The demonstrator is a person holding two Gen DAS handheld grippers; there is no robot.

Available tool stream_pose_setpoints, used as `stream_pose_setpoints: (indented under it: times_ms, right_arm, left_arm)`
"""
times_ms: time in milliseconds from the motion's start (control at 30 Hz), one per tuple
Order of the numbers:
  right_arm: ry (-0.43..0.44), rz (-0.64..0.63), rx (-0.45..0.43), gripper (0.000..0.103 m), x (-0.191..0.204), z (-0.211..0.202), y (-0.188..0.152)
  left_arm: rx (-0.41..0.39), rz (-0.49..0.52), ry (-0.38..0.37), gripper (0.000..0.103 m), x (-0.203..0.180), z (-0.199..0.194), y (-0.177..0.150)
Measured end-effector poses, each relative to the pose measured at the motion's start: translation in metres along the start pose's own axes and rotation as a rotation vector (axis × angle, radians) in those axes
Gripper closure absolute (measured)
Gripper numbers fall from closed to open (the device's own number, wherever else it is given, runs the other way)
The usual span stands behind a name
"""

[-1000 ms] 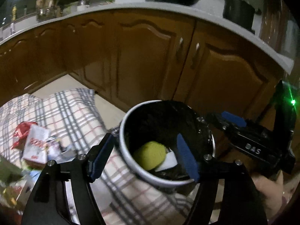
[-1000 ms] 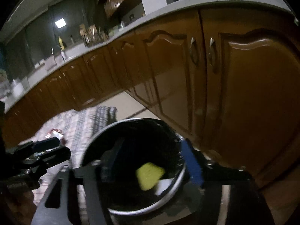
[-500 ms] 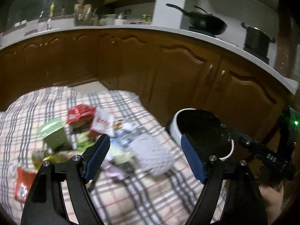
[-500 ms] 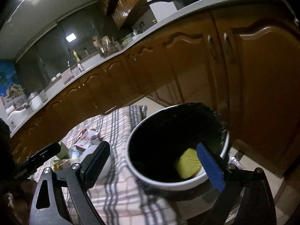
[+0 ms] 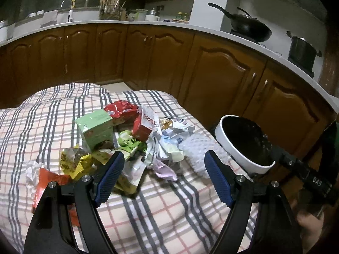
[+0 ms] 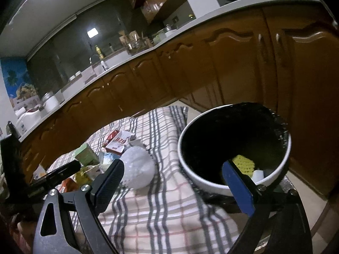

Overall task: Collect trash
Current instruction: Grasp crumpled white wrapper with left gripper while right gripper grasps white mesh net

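Observation:
A pile of trash lies on the checked cloth [image 5: 161, 207]: a green carton [image 5: 95, 130], a red and white box [image 5: 146, 124], a red wrapper [image 5: 119, 109], yellow wrappers [image 5: 74, 163], crumpled paper [image 5: 163, 152] and white foam netting [image 5: 199, 148]. A white bin with a black liner [image 5: 243, 146] stands at the cloth's right edge. In the right wrist view the bin [image 6: 233, 144] holds a yellow sponge [image 6: 243, 163]. My left gripper [image 5: 163, 175] is open and empty, above the near side of the pile. My right gripper [image 6: 171, 182] is open and empty, between the netting [image 6: 137, 169] and the bin.
Brown kitchen cabinets [image 5: 211, 67] run behind the cloth under a white counter with a black wok [image 5: 250, 29] and a pot [image 5: 303, 50]. The right gripper's body [image 5: 307, 175] shows at the right of the left wrist view, beside the bin.
My left gripper has swung left, away from over the bin to over the trash pile. My right gripper has drawn back from the bin and turned left, bringing the pile into view.

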State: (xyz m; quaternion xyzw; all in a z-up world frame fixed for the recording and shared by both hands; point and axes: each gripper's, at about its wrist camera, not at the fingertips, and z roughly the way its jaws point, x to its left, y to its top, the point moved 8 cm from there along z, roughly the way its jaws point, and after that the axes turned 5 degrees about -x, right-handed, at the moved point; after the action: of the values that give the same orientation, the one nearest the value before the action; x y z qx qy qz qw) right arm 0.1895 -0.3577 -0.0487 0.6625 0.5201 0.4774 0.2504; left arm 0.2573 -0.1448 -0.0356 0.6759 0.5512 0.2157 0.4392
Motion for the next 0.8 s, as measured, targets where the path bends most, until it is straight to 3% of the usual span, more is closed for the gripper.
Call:
stream_pose_setpoints:
  times_ms: [433,533,633,733,800]
  right_arm:
    - [0.088,-0.027,0.040,0.010,0.032,0.022,-0.011]
    - [0.126,-0.001,0.085,0.024,0.036,0.038,-0.014]
    - [0.159,0.008,0.140,0.039,0.040,0.056,-0.019]
    - [0.191,0.012,0.194,0.050,0.045,0.073,-0.026]
    - [0.205,0.014,0.230,0.068,0.047,0.083,-0.031]
  left_arm:
    - [0.060,0.038,0.023,0.023,0.008,0.011,-0.010]
    - [0.091,0.026,-0.004,0.024,0.009,0.019,-0.013]
    - [0.119,0.025,-0.016,0.031,0.008,0.030,-0.015]
    - [0.154,0.031,-0.027,0.045,0.005,0.043,-0.017]
    - [0.171,0.043,-0.030,0.057,0.001,0.051,-0.016]
